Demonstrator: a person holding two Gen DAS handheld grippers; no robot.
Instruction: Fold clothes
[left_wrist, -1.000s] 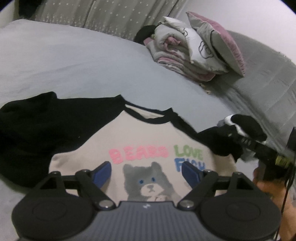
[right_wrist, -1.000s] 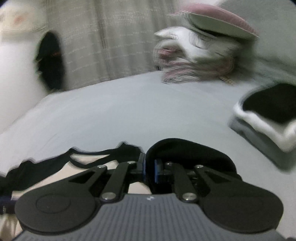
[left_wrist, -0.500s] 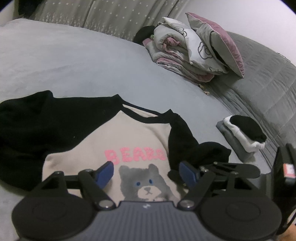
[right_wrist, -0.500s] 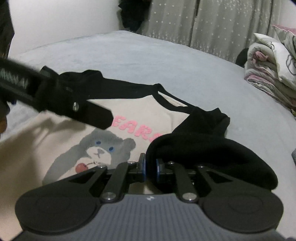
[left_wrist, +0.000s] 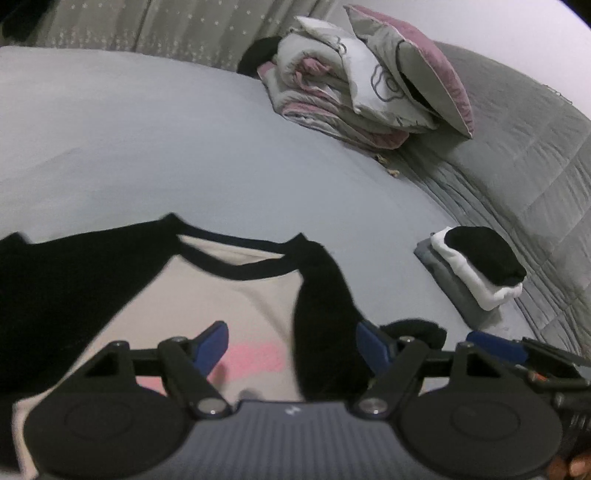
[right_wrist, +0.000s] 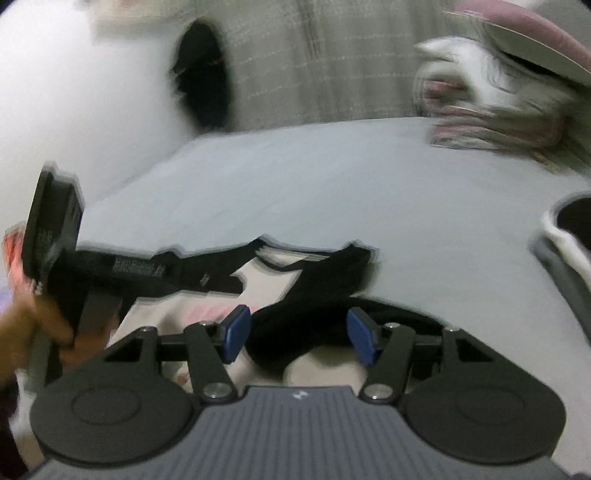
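While the cream shirt (left_wrist: 236, 295) lies flat on the grey bed (left_wrist: 147, 147), its black sleeve (left_wrist: 325, 314) folded across its front, the left claw (left_wrist: 291, 343) and right claw (right_wrist: 299, 334) both hover spread above it, gripping nothing.

Grey bed (left_wrist: 155, 140), dotted curtain (left_wrist: 155, 29) behind (drawn), white wall (left_wrist: 517, 37).

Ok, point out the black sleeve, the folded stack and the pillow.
black sleeve (left_wrist: 325, 317), left wrist view, middle of the folded-in sleeve.
folded stack (left_wrist: 487, 291), left wrist view, white layer.
pillow (left_wrist: 436, 70), left wrist view, pink face.
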